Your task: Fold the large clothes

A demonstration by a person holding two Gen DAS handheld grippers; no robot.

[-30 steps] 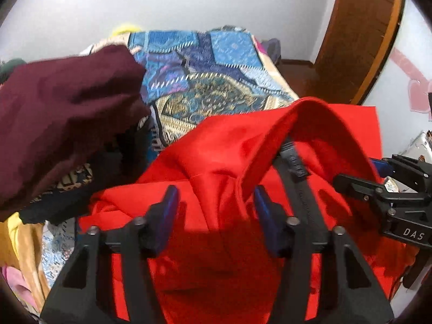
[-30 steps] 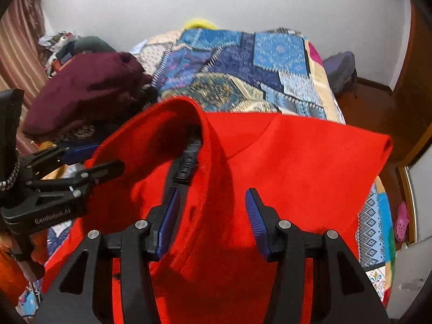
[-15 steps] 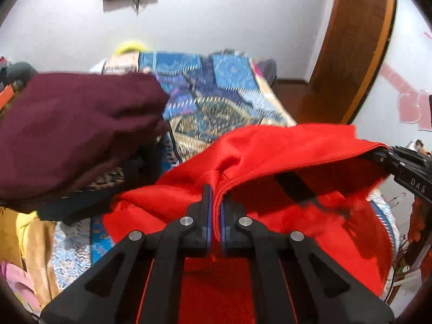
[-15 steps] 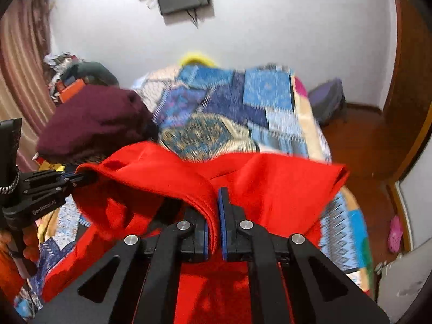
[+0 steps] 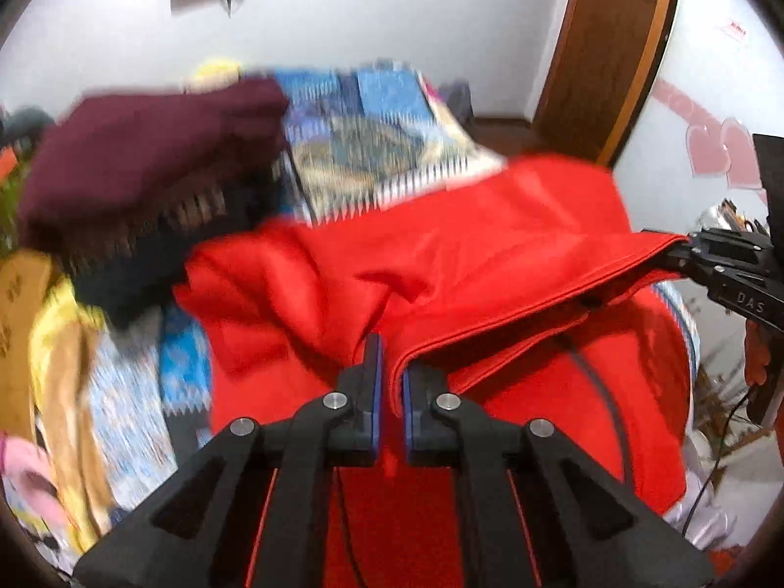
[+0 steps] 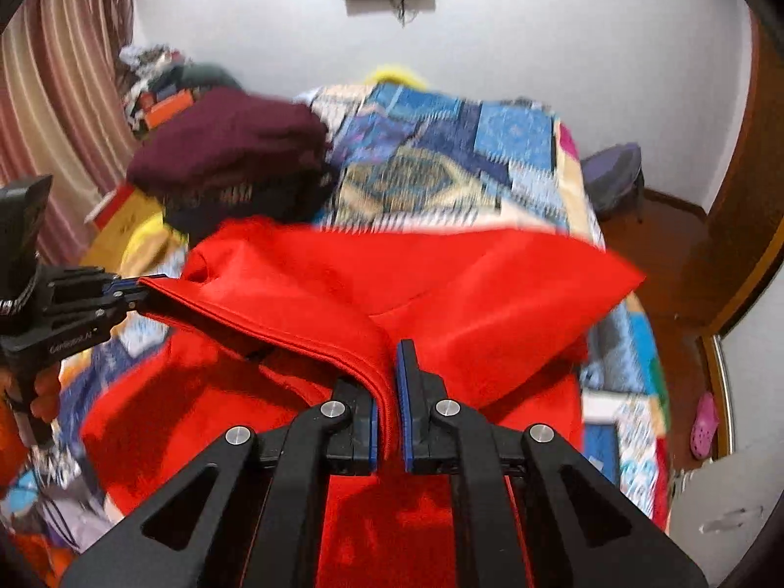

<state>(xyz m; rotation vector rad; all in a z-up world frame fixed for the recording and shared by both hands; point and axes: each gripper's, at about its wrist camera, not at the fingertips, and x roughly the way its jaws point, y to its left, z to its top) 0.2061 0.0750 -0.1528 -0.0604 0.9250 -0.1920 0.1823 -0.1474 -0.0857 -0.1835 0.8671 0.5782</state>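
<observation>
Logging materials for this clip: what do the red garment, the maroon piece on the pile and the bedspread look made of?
Red garment: smooth matte woven or knit cloth, stitched double edge; the fibre is unclear. Maroon piece: thicker, soft, matte, possibly fleece or knit, judging by its rounded bulk. Bedspread: printed patchwork-pattern cloth, probably cotton; motion blur hides the weave.

Patchwork bed (image 6: pixel 519 147) — red garment (image 6: pixel 490 284); maroon pile (image 6: pixel 230 142)
</observation>
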